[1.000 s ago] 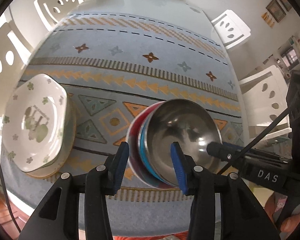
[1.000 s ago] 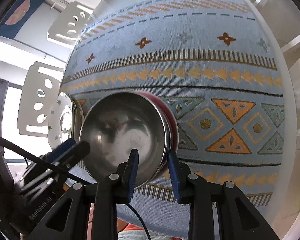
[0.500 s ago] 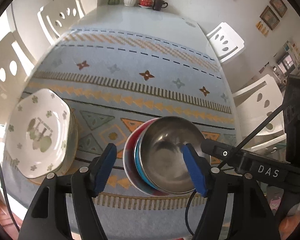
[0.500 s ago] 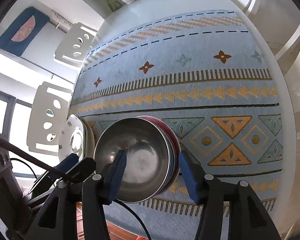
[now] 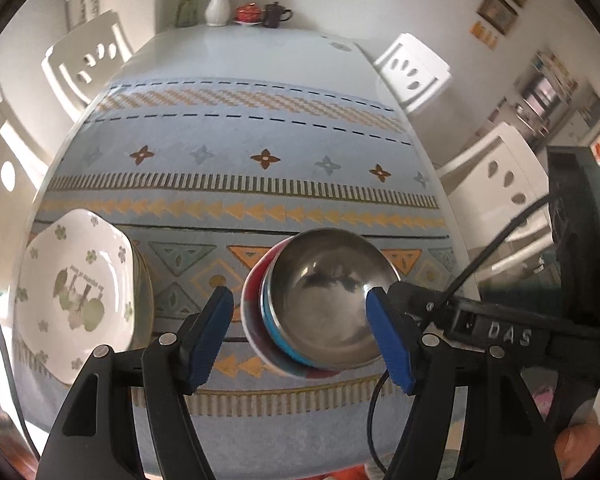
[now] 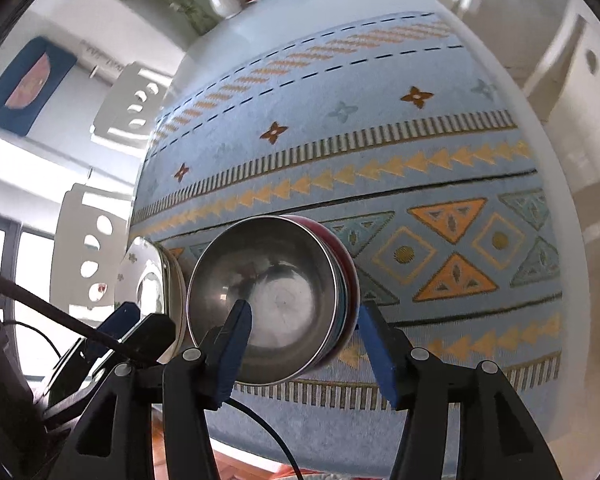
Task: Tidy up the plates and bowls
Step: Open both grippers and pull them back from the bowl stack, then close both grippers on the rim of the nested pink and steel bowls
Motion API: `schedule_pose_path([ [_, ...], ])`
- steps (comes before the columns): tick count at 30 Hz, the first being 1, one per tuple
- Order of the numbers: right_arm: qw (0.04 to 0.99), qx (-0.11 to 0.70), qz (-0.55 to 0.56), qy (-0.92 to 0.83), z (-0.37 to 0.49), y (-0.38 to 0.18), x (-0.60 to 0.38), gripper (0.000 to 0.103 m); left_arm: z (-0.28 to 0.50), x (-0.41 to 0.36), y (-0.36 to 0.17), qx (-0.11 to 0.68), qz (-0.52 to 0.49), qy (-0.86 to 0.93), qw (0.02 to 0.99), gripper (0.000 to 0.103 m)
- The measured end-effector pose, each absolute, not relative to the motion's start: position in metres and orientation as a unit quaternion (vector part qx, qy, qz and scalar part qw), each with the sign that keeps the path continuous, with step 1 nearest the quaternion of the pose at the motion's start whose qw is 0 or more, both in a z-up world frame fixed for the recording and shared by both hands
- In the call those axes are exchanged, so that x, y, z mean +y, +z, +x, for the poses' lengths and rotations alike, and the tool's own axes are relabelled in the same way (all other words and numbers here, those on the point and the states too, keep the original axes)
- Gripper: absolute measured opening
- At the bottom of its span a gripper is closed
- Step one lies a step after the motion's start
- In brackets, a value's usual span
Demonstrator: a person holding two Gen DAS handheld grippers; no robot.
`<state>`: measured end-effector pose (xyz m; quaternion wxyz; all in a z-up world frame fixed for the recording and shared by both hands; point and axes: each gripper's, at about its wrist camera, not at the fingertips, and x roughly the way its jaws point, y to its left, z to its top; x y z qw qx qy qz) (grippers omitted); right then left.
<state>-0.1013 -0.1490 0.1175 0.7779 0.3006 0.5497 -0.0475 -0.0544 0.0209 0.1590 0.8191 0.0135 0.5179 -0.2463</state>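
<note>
A steel bowl (image 5: 328, 292) sits nested in a blue bowl and a red bowl (image 5: 254, 312) on the patterned cloth, near the table's front edge. My left gripper (image 5: 300, 308) hovers over this stack, open, with its blue pads clear of the rims. My right gripper (image 6: 304, 316) is open too. It straddles the right wall of the stack (image 6: 268, 292), one pad over the steel inside, the other outside the red bowl. White plates with a green flower print (image 5: 76, 300) lie stacked to the left, and the plates (image 6: 148, 284) also show in the right wrist view.
The table's front edge (image 5: 300, 440) is just below the bowls. White chairs (image 5: 412, 72) stand around the table. A vase (image 5: 218, 8), a red pot (image 5: 248, 12) and a dark mug (image 5: 274, 16) stand at the far end. A cable (image 5: 492, 248) hangs off the right gripper.
Both grippers have spread their jaws and let go of the bowl stack's walls. The left one has risen a little. The bowls stay where they were.
</note>
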Motion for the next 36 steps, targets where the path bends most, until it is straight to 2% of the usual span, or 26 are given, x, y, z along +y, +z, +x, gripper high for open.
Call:
schedule_pose_path([
  [13,0.782,0.52,0.318,-0.13,-0.132,0.135,-0.114,0.054,-0.065,0.088,0.161,0.518,0.013,-0.292,0.804,0.067],
  [19,0.788,0.512,0.315,-0.135,-0.14,0.14,-0.096,0.06,-0.056,0.077,0.158,0.53,0.016,-0.315,0.787,0.07],
  [28,0.773,0.521,0.322,-0.163,-0.141,0.113,-0.115,0.06,-0.041,0.049,0.135,0.566,-0.014,-0.322,0.759,0.07],
  [36,0.78,0.512,0.333,-0.138,-0.139,0.114,-0.139,0.06,-0.032,0.036,0.12,0.588,-0.033,-0.295,0.753,0.069],
])
